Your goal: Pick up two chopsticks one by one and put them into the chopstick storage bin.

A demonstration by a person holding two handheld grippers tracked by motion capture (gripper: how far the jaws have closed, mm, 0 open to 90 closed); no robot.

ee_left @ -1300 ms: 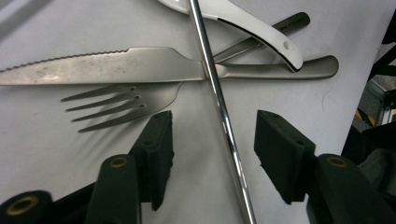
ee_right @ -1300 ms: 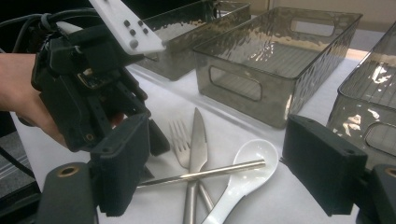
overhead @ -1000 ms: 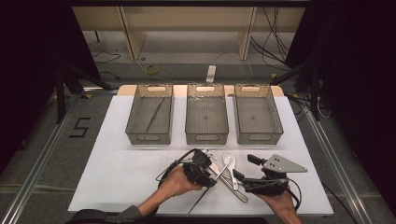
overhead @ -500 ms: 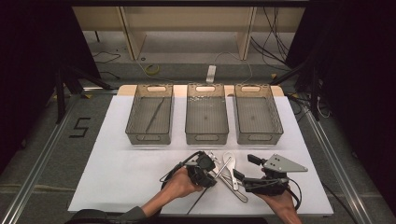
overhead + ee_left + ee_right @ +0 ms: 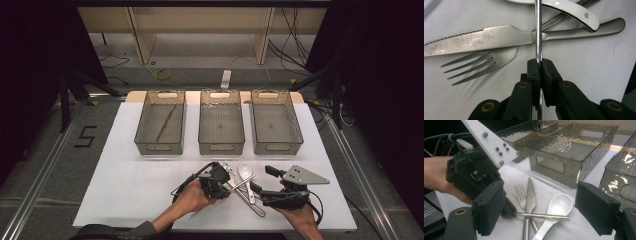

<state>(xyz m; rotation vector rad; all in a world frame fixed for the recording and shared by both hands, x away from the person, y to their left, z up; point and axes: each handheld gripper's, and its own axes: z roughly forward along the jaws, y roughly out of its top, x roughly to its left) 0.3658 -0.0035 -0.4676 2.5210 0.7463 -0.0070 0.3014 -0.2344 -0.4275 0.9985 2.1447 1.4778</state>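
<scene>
White table cover (image 5: 125, 185) lies under three smoky plastic bins (image 5: 221, 127) in a row, with a small cutlery pile in front of them. At that pile the left gripper (image 5: 539, 65) has just been closing and now pinches a thin metal rod (image 5: 538, 30), which crosses over a knife (image 5: 481, 40) and a fork (image 5: 479, 63). A white spoon (image 5: 559, 207) lies against the rod's far end. Just beside the pile, the right gripper (image 5: 541, 216) hovers with jaws spread wide, nothing between them.
</scene>
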